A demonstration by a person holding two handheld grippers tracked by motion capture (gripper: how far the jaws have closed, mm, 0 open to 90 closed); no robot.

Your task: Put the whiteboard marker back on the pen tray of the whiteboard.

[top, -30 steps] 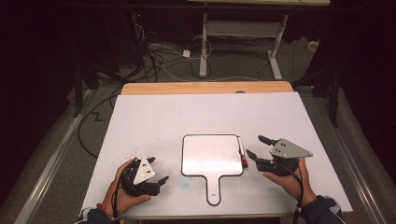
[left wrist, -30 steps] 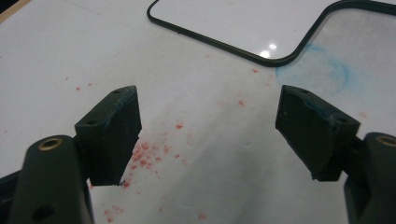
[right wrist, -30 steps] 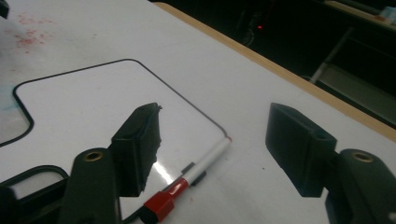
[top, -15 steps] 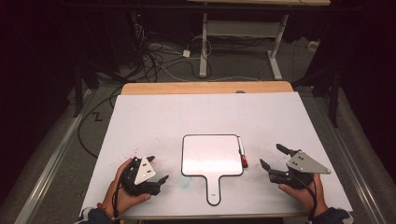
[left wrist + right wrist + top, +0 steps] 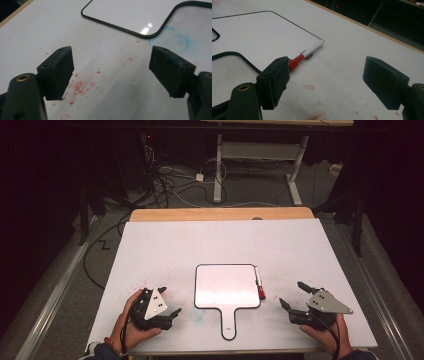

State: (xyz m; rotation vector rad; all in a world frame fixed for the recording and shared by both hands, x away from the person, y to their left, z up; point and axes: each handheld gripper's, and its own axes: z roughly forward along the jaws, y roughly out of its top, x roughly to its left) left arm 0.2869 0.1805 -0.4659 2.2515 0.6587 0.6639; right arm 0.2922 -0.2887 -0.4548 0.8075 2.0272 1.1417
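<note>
1. Our right hand-held gripper (image 5: 295,296) sits near the desk's (image 5: 170,250) front right corner; its jaws have just been opening, nothing between them.
2. Beside the whiteboard paddle's (image 5: 225,285) right edge lies the red-capped marker (image 5: 259,283), which could roll if one jaw clips it.
3. Our left hand-held gripper (image 5: 169,303) rests open and empty; the paddle may slide unbraced.

High view looks forward and down over the counter (image 5: 165,250), gripper views sit low and close, all sharing the whiteboard (image 5: 225,285)
</note>
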